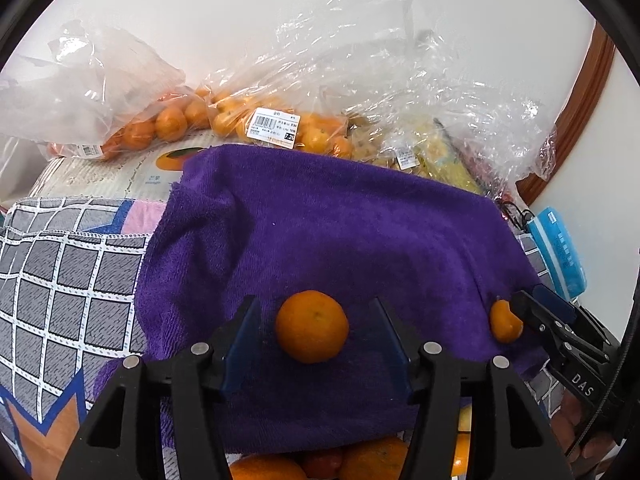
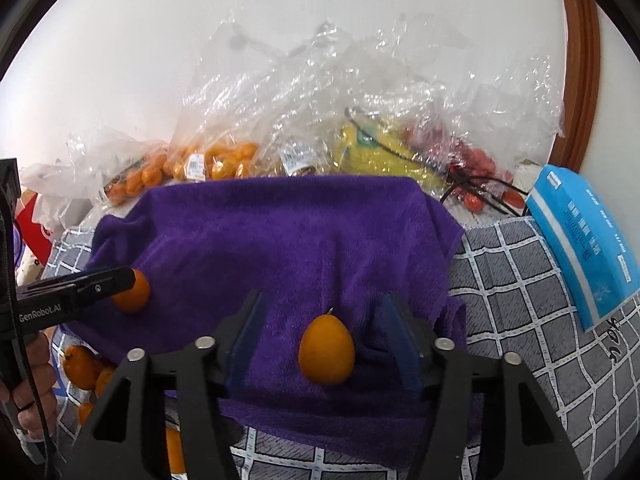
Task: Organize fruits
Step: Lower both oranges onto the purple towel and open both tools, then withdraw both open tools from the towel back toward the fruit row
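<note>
A purple towel (image 1: 340, 232) (image 2: 280, 240) covers the middle of the surface. A round orange (image 1: 312, 326) lies on it between the open fingers of my left gripper (image 1: 314, 332), not touched by either. That orange shows at the left in the right wrist view (image 2: 134, 290), partly behind my left gripper. A smaller oval orange (image 2: 327, 350) lies between the open fingers of my right gripper (image 2: 324, 344). It shows at the right in the left wrist view (image 1: 505, 322), next to my right gripper's fingers (image 1: 536, 312).
Clear plastic bags of small oranges (image 1: 176, 124) (image 2: 224, 162), yellow fruit (image 2: 380, 148) and red fruit (image 2: 476, 168) lie along the wall behind the towel. A blue packet (image 2: 584, 240) lies right. More oranges (image 1: 372, 462) (image 2: 80, 366) lie below the towel's near edge on a checked cloth (image 1: 60, 280).
</note>
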Demonstrator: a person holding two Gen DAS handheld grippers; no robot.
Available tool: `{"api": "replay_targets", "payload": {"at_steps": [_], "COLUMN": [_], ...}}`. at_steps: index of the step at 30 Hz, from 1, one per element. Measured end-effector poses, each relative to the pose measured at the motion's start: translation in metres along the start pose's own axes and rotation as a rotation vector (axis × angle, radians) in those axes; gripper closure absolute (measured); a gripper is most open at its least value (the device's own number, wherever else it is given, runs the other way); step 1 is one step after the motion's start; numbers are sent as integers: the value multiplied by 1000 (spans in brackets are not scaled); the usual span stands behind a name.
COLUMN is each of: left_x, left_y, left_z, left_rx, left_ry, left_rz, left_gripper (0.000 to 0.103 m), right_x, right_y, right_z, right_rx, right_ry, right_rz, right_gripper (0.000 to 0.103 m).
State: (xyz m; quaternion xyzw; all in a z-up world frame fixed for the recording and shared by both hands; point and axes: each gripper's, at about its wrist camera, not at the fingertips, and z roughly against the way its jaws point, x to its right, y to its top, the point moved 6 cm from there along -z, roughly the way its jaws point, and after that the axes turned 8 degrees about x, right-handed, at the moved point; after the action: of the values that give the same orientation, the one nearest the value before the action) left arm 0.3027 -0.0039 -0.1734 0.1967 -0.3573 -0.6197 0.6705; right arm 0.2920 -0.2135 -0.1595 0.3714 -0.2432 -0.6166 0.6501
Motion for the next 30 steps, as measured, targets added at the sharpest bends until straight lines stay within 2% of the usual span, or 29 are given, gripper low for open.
{"api": "replay_targets", "payload": {"at_steps": [9, 21, 25, 30], "left_x": [17, 27, 29, 28], "left_y": [8, -5, -16, -31], "left_z": [29, 84, 103, 125], "left_rx": [65, 108, 129, 160], "left_ry": [-26, 6, 34, 92], "left_rz": [-48, -97, -135, -177], "left_gripper": [48, 48, 48, 48], "right_x": [-11, -22, -27, -34], "right_y": [13, 14, 3, -14], "right_z": [27, 104, 126, 149], "right_rx": [77, 166, 142, 126], "right_ry": [28, -48, -61, -26], "right_rz": [3, 4, 5, -6], "right_gripper": [40, 40, 40, 40]}}
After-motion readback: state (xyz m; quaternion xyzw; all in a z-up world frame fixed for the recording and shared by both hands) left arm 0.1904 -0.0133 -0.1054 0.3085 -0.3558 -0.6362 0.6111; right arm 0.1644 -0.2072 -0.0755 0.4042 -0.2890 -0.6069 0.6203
